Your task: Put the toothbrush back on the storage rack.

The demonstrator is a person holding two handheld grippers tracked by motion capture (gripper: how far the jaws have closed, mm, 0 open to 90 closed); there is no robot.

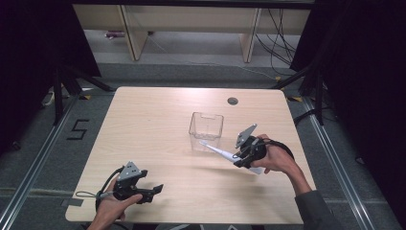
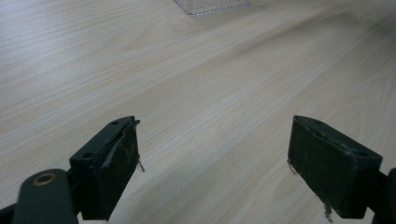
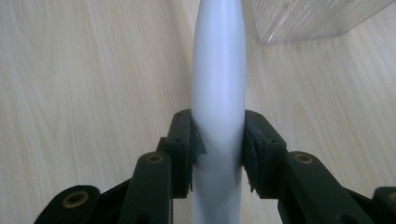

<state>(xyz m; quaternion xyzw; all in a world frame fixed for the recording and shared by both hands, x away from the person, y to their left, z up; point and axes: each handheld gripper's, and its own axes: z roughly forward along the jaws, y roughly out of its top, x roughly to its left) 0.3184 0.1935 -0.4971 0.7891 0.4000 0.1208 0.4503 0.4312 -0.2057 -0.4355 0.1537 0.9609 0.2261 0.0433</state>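
The right gripper (image 3: 218, 140) clamps a white toothbrush-like handle (image 3: 218, 70), its tip near the clear bin (image 1: 206, 128) at ten o'clock, and may knock that light bin aside, while the left gripper (image 2: 215, 163) idles wide and empty.

Under me is a pale wooden table (image 1: 158, 124) with rounded corners and long grain running across the top. A clear plastic box (image 1: 206, 131) stands upright on it, right of the middle and open at the top. Near the far edge, beyond the box, a small round dark grommet (image 1: 232, 101) sits flush in the board. The table itself stands on a grey floor (image 1: 43, 163).
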